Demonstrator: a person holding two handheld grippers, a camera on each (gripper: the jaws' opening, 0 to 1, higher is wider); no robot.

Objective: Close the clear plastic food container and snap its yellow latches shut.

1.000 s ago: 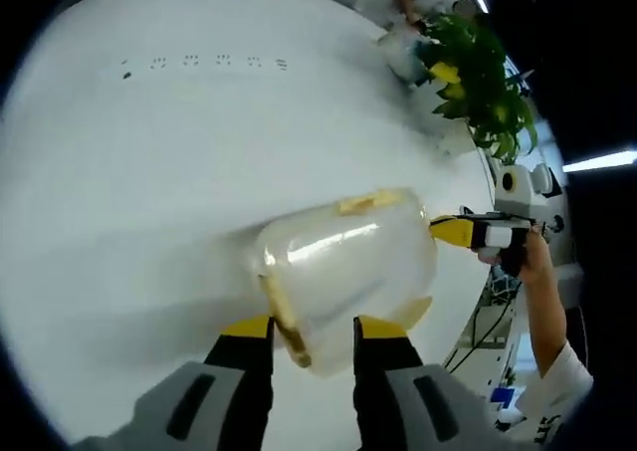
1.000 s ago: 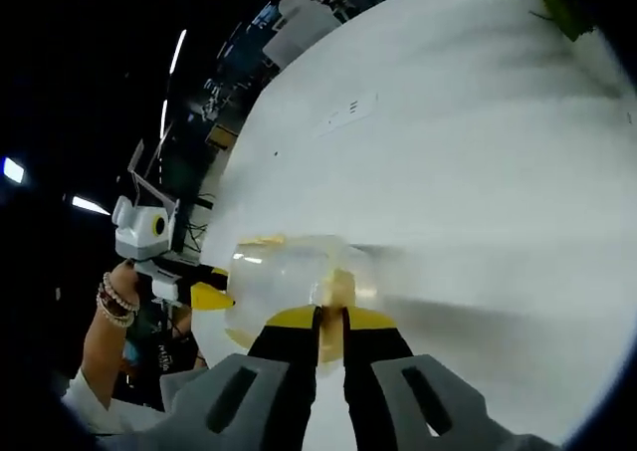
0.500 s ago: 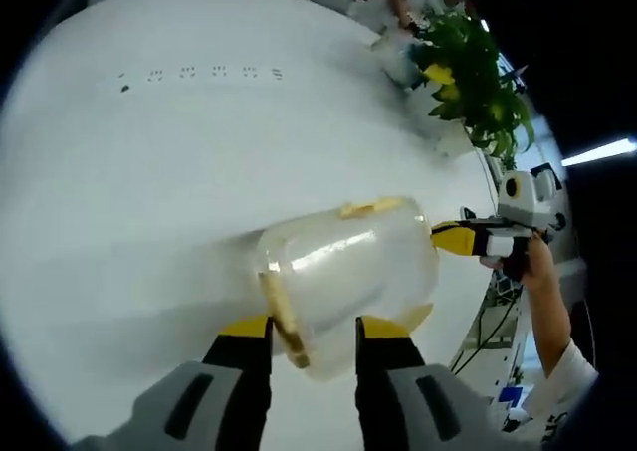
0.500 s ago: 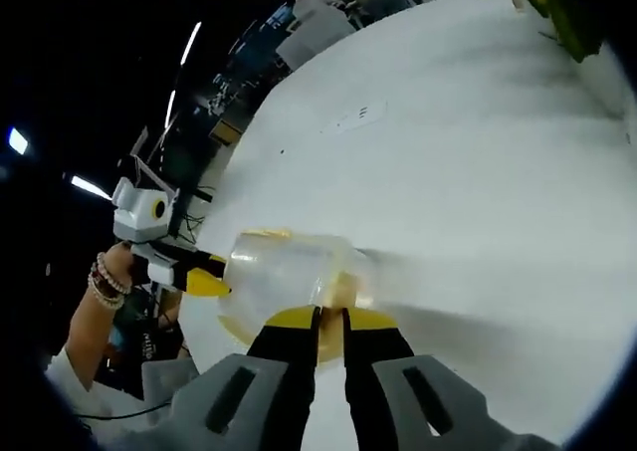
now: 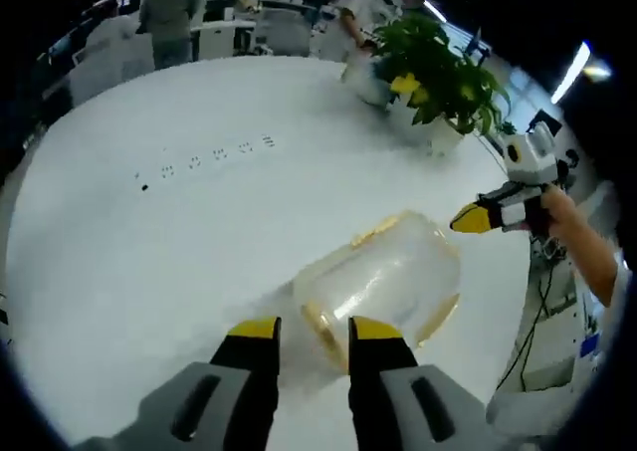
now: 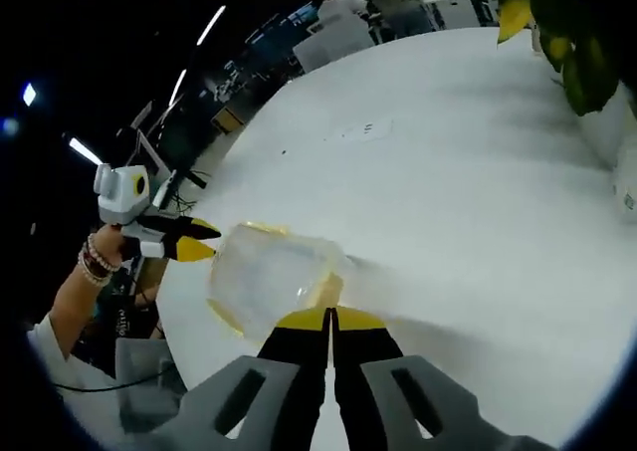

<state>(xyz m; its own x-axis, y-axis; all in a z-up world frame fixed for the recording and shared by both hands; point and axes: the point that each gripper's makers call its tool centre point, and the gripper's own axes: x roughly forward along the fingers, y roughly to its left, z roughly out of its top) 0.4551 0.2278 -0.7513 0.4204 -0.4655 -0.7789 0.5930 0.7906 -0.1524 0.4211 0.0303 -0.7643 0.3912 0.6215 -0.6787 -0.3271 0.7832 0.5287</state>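
The clear plastic container [image 5: 383,287] sits on the white round table [image 5: 149,242], near its edge, just beyond the left gripper's tips. Its walls are translucent with rounded corners, and the surface shows soft glare. A yellow latch [image 5: 323,329] runs along the near side and another yellow latch [image 5: 370,232] lies on the far side; whether they are snapped down cannot be told.

The left gripper [image 5: 303,329] has its yellow-tipped black jaws apart with a clear gap, holding nothing; the container's near edge lies at or just past the tips, contact uncertain. In the right gripper view, the right gripper [image 6: 329,319] has its jaws pressed together, tips at the container [image 6: 269,277] beside a yellow latch [image 6: 328,290]; nothing visible is clamped between them.

Beyond, a leafy green potted plant [image 5: 438,73] stands at the table's far side. People stand in the background.
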